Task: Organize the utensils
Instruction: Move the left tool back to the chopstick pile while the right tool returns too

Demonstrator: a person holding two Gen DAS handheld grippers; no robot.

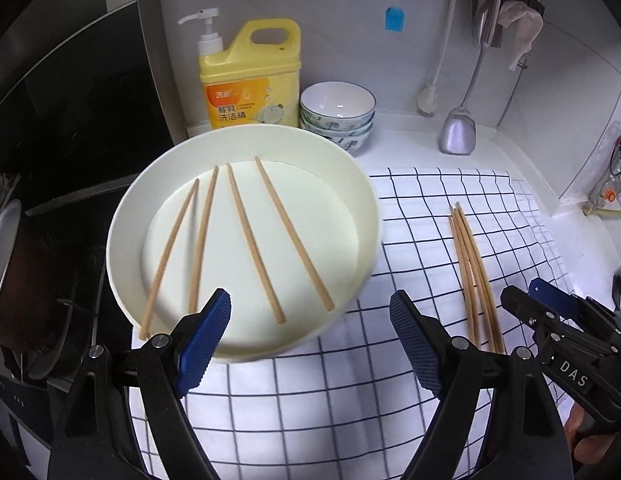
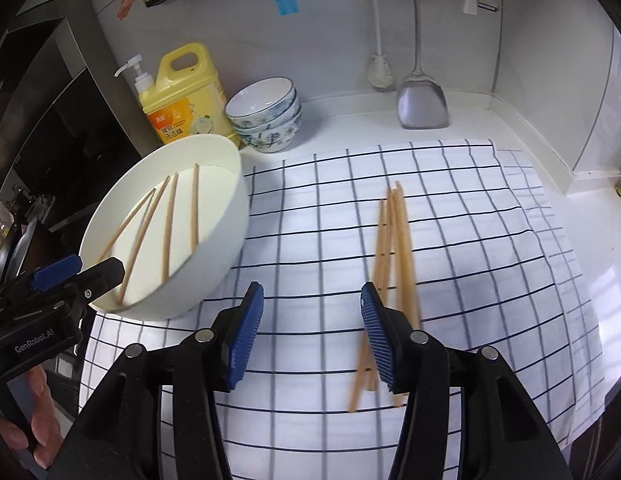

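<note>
A white cloth with a dark blue grid (image 1: 310, 392) covers the white worktop (image 1: 410, 140), and on its left part sits a round, shallow, cream-white basin (image 1: 362, 216) that holds four loose light wooden chopsticks (image 1: 250, 240), fanned apart with their far tips closer together than their near ends. To the right on the cloth, well apart from the basin, a bundle of further wooden chopsticks (image 2: 394, 248) lies close together, pointing roughly away from the cameras. The left claw (image 1: 310, 328) is spread wide with nothing between its blue ribbed pads (image 1: 202, 344); its left pad hangs over the near rim of the basin and its right pad over the bare cloth. The right claw (image 2: 310, 332) stands partly spread and empty, above the cloth; the near ends of the bundled chopsticks pass beside and behind its right pad (image 2: 376, 336), outside the gap, and whether they touch it cannot be told through the blur. Against the back wall stand a yellow dish-soap jug with a white pump (image 1: 250, 76) and, just beside it, a stack of white bowls with blue flower patterns (image 1: 338, 116). A metal spatula (image 1: 458, 128), a white brush (image 1: 428, 98) and a small blue silicone brush (image 1: 394, 18) hang on the wall. Part of a hand (image 2: 34, 432) shows at the lower left of the right wrist view.
</note>
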